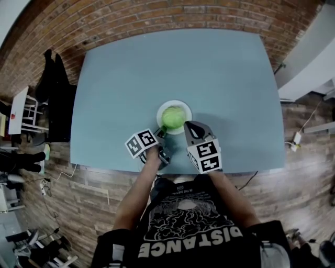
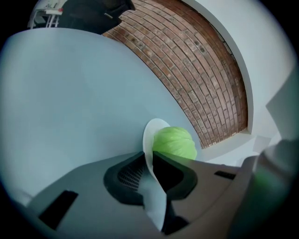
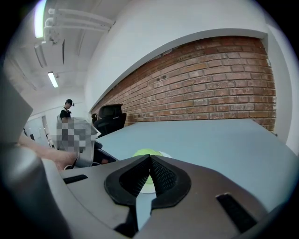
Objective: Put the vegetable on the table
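Observation:
A round green cabbage (image 1: 173,117) sits on a small white plate (image 1: 185,106) near the front of the blue-grey table (image 1: 172,63). My left gripper (image 1: 161,134) is at the plate's near-left rim and is shut on it. In the left gripper view the plate (image 2: 151,135) stands edge-on between the jaws of the left gripper (image 2: 152,163), with the cabbage (image 2: 176,144) just behind. My right gripper (image 1: 189,126) hovers at the plate's near-right side. In the right gripper view the right gripper (image 3: 150,161) is shut with nothing in it, and the cabbage (image 3: 145,152) and plate (image 3: 163,155) lie beyond its tips.
The table's front edge (image 1: 172,171) runs just under both grippers. A black office chair (image 1: 52,89) stands off the table's left side, a brick wall (image 1: 172,15) runs behind it, and a cable (image 1: 296,141) lies on the floor at right. A person (image 3: 67,108) stands far off.

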